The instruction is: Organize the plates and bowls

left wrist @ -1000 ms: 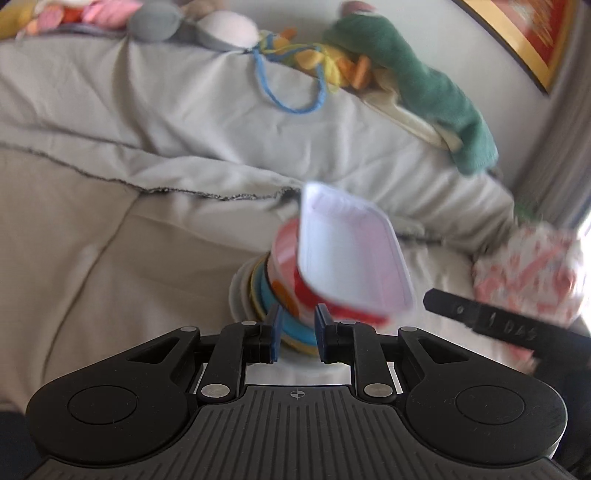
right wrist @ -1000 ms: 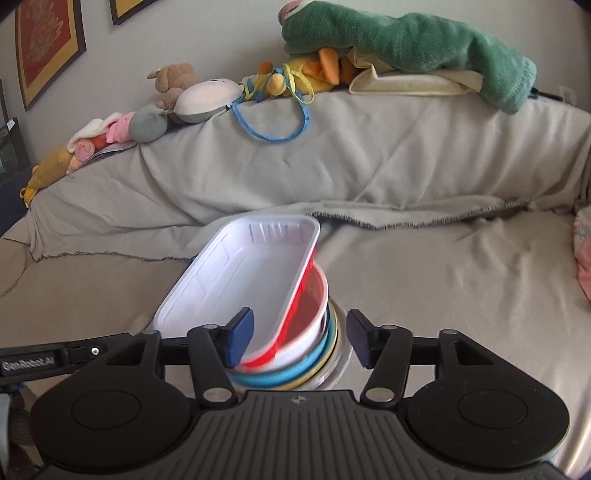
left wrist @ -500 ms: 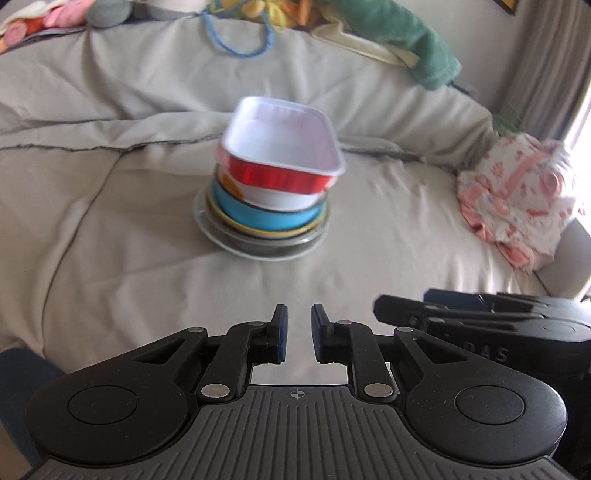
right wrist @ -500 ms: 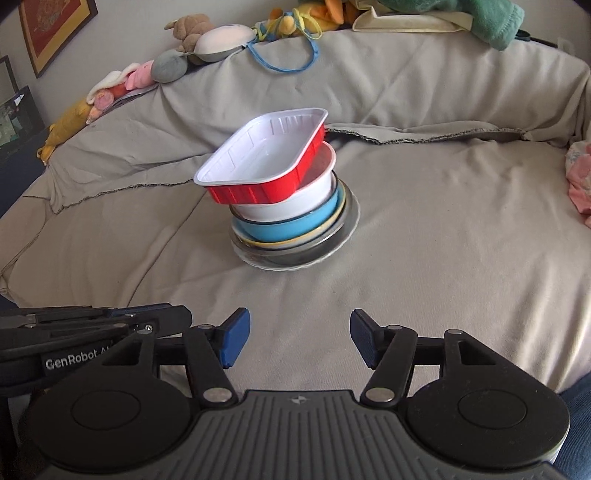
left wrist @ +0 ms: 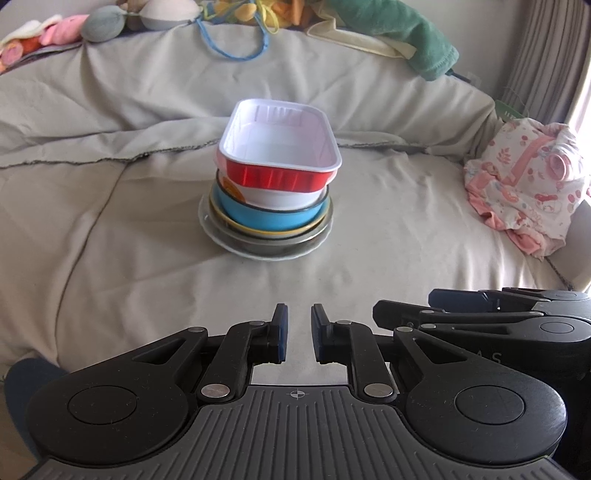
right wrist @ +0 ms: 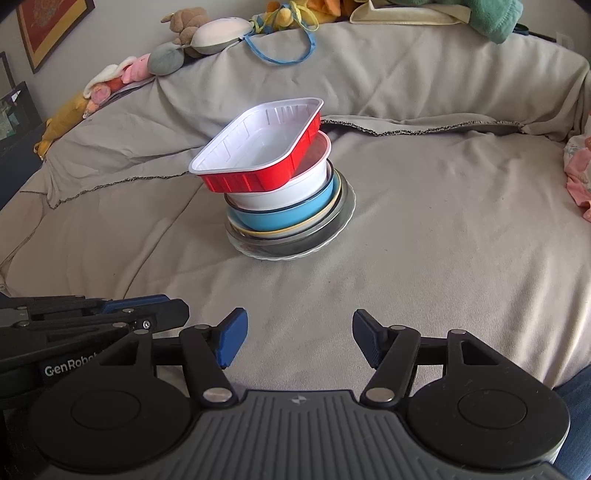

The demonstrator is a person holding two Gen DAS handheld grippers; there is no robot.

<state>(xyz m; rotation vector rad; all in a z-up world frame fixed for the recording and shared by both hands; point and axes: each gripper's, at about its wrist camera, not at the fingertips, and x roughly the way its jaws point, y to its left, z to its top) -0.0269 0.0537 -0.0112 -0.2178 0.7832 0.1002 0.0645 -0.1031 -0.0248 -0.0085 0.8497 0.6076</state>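
Both grippers had drawn back from the stack since a second earlier, when the red tray stood tilted between them just in front of the jaws; now the stack stood well apart from both, and the red tray (left wrist: pixel 277 162) lay on top of it. The left gripper (left wrist: pixel 297 334) had its jaws clenched almost together, with only a narrow slit between the blue pads, and nothing was between them. The right gripper (right wrist: pixel 297 341) had its jaws released and they were opening, about half wide, with only the sheet visible between them. The two grippers hung side by side over the near part of the bed.

The tray was rectangular with rounded corners, of thin foil, ribbed red outside and smooth white inside, and it sat crooked, hanging over one side of the white bowl (right wrist: pixel 280 194) below it. Under that came a round blue bowl (right wrist: pixel 288 218) with a dark rim, then a yellow-edged plate (left wrist: pixel 266 232), then a grey plate (right wrist: pixel 343 206), and at the bottom a clear plate (right wrist: pixel 288 254) with a fluted edge. All stood in the middle of the bed on a wrinkled beige sheet (left wrist: pixel 110 258). Soft toys (right wrist: pixel 207 35) and a green towel (left wrist: pixel 406 33) lay along the raised back, and a bundle of pink patterned cloth (left wrist: pixel 524 177) lay at the right.
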